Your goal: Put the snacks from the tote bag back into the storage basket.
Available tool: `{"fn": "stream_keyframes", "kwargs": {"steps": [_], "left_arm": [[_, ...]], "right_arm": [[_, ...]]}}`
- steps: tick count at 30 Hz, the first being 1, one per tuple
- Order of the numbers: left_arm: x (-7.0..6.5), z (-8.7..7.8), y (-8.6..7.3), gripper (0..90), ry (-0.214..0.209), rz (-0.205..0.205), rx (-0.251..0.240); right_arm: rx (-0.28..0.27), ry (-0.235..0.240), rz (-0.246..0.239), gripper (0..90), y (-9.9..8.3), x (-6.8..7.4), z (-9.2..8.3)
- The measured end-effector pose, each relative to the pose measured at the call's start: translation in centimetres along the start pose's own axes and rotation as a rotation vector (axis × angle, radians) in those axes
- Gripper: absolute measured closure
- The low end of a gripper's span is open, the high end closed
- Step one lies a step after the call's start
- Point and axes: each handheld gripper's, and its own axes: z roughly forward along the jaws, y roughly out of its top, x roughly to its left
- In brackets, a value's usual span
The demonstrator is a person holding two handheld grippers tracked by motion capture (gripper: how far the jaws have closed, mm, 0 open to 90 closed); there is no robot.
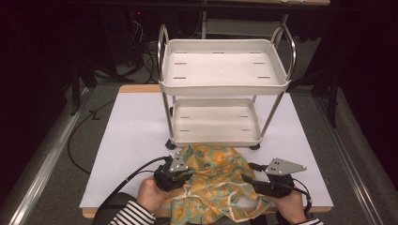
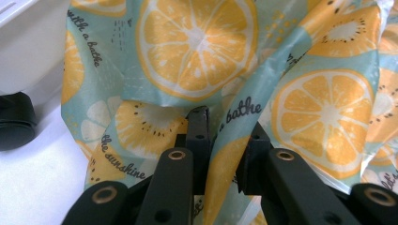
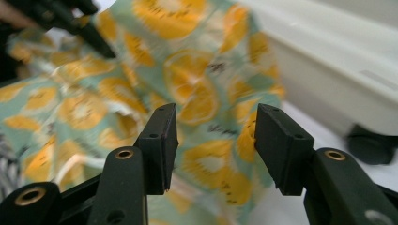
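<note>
Teal cloth with orange citrus-slice print [image 1: 213, 180] lies crumpled at table's [image 1: 131, 136] near edge, just before white two-tier cart [image 1: 223, 84]. Left gripper [image 2: 225, 140] pinches a fold of the cloth. Right gripper [image 3: 213, 140] jaws apart, nothing clamped, cloth just beyond.

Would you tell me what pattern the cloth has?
The cloth has orange citrus slices on light teal, clearest in the left gripper view.

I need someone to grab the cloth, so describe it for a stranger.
Find the white two-shelf cart on the table. Right in front of its wheels, between the two grippers, lies a crumpled cloth: teal, printed with orange citrus slices, the only patterned, soft thing there.
</note>
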Motion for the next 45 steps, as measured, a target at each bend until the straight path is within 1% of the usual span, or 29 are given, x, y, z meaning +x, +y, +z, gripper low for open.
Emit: {"fn": "stream_keyframes", "kwargs": {"steps": [1, 2, 4, 6, 9, 10, 12, 14, 15, 17, 18, 19, 20, 21, 23, 25, 29, 32, 34, 35, 38, 41, 43, 44, 45], "left_arm": [[0.0, 0.0, 0.0, 77.6, 0.004, 0.0, -0.002], [0.1, 0.0, 0.0, 76.9, 0.004, -0.003, -0.002], [0.1, 0.0, -0.1, 76.6, 0.005, -0.011, -0.005], [0.2, 0.0, 0.0, 76.6, 0.007, -0.011, -0.003], [0.4, 0.2, 0.1, 76.8, 0.013, -0.023, -0.003], [0.5, 0.2, 0.1, 76.8, 0.015, -0.026, -0.001], [0.6, 0.3, 0.1, 76.7, 0.017, -0.032, 0.004], [0.6, 0.3, 0.1, 76.2, 0.019, -0.034, 0.001], [0.6, 0.2, 0.1, 75.9, 0.019, -0.036, -0.001], [0.6, 0.2, 0.1, 75.8, 0.017, -0.037, -0.002], [0.6, 0.2, 0.1, 75.9, 0.016, -0.039, -0.002], [0.7, 0.2, 0.1, 75.9, 0.014, -0.04, -0.002], [0.7, 0.2, 0.1, 76.0, 0.012, -0.042, -0.002], [0.7, 0.2, 0.1, 76.0, 0.011, -0.043, -0.002], [0.6, 0.2, 0.1, 76.1, 0.007, -0.044, -0.003], [0.6, 0.1, 0.1, 76.0, 0.005, -0.036, -0.001], [0.4, -0.2, 0.1, 76.2, -0.011, -0.034, -0.013], [0.4, -0.4, 0.3, 77.0, -0.026, -0.047, -0.02], [0.3, -0.6, 0.6, 77.1, -0.047, -0.067, -0.027], [0.2, -0.7, 0.6, 77.2, -0.052, -0.069, -0.031], [0.1, -1.0, 0.7, 78.2, -0.063, -0.058, -0.039], [0.1, -1.3, 0.8, 79.2, -0.071, -0.049, -0.055], [0.1, -1.6, 1.1, 79.2, -0.085, -0.071, -0.072], [0.1, -1.8, 1.3, 79.2, -0.101, -0.089, -0.084], [0.1, -1.9, 1.5, 79.3, -0.112, -0.097, -0.093]], "right_arm": [[0.017, 0.014, -0.018, 48.5, -0.1, 0.2, 0.2], [0.023, 0.024, -0.03, 48.2, -0.1, 0.4, 0.4], [0.036, 0.045, -0.04, 47.7, -0.2, 0.8, 0.5], [0.042, 0.058, -0.052, 47.6, -0.2, 1.1, 0.6], [0.031, 0.069, -0.063, 47.6, -0.2, 1.3, 0.4], [0.018, 0.074, -0.062, 47.6, -0.2, 1.3, 0.3], [0.023, 0.08, -0.06, 47.8, -0.3, 1.4, 0.2], [0.042, 0.085, -0.063, 49.1, -0.3, 1.5, 0.4], [0.051, 0.092, -0.057, 50.1, -0.4, 1.7, 0.5], [0.072, 0.103, -0.075, 51.2, -0.4, 1.8, 1.0], [0.095, 0.109, -0.08, 51.7, -0.5, 1.9, 1.2], [0.121, 0.11, -0.084, 52.7, -0.5, 1.9, 1.5], [0.143, 0.106, -0.099, 54.4, -0.6, 1.9, 1.8], [0.17, 0.107, -0.1, 57.3, -0.7, 1.9, 2.1], [0.207, 0.116, -0.115, 66.3, -0.9, 1.8, 2.7], [0.231, 0.137, -0.105, 73.1, -0.9, 1.5, 2.9], [0.225, 0.144, -0.087, 84.4, -0.8, 1.3, 2.7], [0.226, 0.143, -0.09, 88.2, -0.8, 1.1, 2.6], [0.217, 0.146, -0.078, 89.2, -0.9, 0.9, 2.6], [0.219, 0.143, -0.077, 89.3, -0.9, 0.8, 2.5], [0.193, 0.129, -0.056, 89.3, -0.9, 0.5, 2.2], [0.172, 0.111, -0.052, 89.3, -0.7, 0.3, 1.8], [0.158, 0.104, -0.045, 89.3, -0.7, 0.3, 1.7], [0.152, 0.101, -0.038, 89.3, -0.7, 0.2, 1.6], [0.147, 0.096, -0.032, 89.3, -0.7, 0.1, 1.6]]}}
